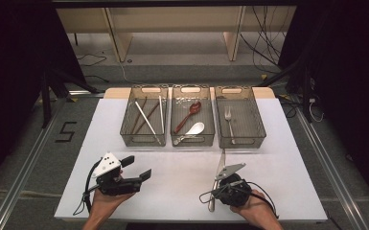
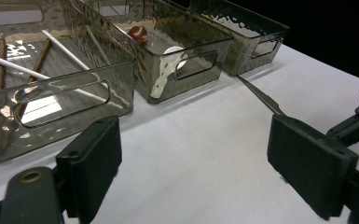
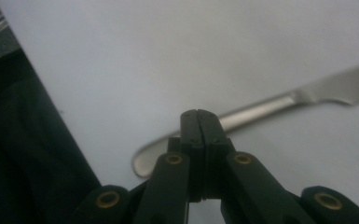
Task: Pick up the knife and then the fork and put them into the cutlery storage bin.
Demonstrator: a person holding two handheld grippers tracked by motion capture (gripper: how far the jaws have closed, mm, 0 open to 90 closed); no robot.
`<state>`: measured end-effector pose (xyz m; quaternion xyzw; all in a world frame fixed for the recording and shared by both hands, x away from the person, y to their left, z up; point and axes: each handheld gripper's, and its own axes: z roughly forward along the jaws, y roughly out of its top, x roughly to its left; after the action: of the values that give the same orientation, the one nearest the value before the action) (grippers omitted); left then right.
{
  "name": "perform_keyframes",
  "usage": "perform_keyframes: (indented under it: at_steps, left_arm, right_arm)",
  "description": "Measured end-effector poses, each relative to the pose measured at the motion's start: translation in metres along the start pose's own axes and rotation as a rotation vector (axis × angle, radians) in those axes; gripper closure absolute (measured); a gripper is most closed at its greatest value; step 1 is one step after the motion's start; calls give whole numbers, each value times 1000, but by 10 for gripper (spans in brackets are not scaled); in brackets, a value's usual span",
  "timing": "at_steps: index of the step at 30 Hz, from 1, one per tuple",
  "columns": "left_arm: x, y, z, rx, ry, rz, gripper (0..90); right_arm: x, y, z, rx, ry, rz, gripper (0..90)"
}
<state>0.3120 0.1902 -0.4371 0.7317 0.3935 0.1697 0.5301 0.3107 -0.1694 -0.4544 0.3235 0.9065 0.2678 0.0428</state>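
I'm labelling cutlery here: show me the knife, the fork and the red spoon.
knife (image 3: 261, 108): right gripper view, on its handle.
fork (image 1: 229, 122): high view, on its neck.
red spoon (image 1: 195, 107): high view, on its bowl.

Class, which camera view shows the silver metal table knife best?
The right gripper view: the silver metal table knife lies close up, handle end to blade, on the white table. The high view shows it small and partly covered by the right gripper. The left gripper view catches its blade.
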Motion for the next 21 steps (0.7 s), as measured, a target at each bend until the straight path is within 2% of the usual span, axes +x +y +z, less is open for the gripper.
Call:
perform_keyframes:
  at_steps: [4,9,14,21]
  left_arm:
    - [1,-1,-1,-1,2,-2,173]
    - [1,-1,-1,-1,1,-3,174]
    - [1,-1,-1,0,2,-5,174]
    - [1,-1,-1,1,3,-4,173]
  right_arm:
    - [13,6,8,-3,39,-23,900]
    - [19,6,23,44,35,-51,900]
    - [18,3,20,73,30,-47,900]
    - [12,-11,9,101,23,-20,900]
